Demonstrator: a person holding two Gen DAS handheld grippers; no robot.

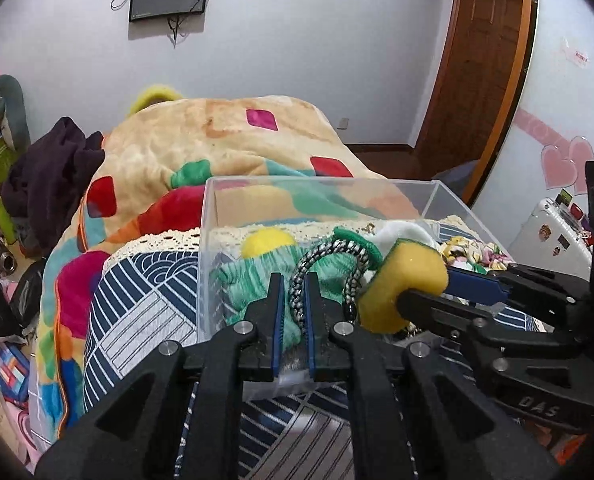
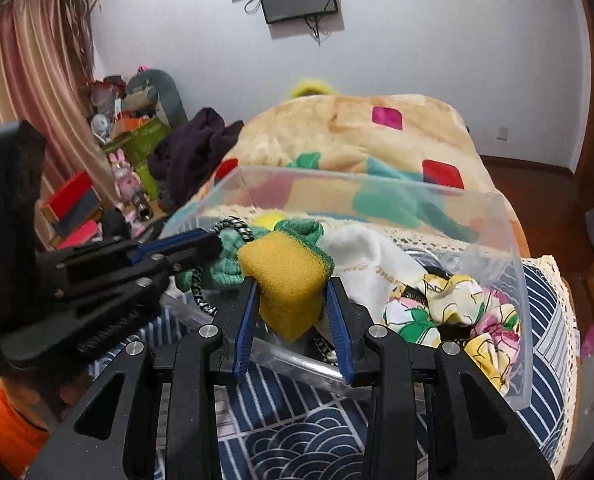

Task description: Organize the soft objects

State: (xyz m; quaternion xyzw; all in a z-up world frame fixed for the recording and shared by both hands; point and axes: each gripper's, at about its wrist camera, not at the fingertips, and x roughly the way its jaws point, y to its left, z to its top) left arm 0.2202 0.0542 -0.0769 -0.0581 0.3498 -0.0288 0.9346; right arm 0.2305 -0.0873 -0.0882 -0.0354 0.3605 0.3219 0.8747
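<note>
A clear plastic bin [image 1: 321, 182] [image 2: 513, 216] stands on the bed. My left gripper [image 1: 296, 284] is shut on a black-and-white braided cord [image 1: 329, 254], held over the bin's near wall; the cord also shows in the right wrist view [image 2: 233, 225]. My right gripper [image 2: 291, 292] is shut on a yellow sponge with a green back [image 2: 285, 276], squeezed between the pads above the bin's near edge; it also shows in the left wrist view [image 1: 401, 284]. Inside the bin lie a green knit cloth [image 1: 253, 280], a yellow ball [image 1: 267, 240], a white cloth [image 2: 369, 260] and floral scrunchies [image 2: 457, 312].
The bin sits on a blue-and-white patterned cover [image 2: 297, 440] with a lace edge. A bright patchwork blanket [image 1: 217, 140] is heaped behind it. A dark purple garment [image 1: 49, 168] lies at the left. Toys and boxes [image 2: 129, 140] crowd the floor at left; a wooden door [image 1: 481, 60] stands at right.
</note>
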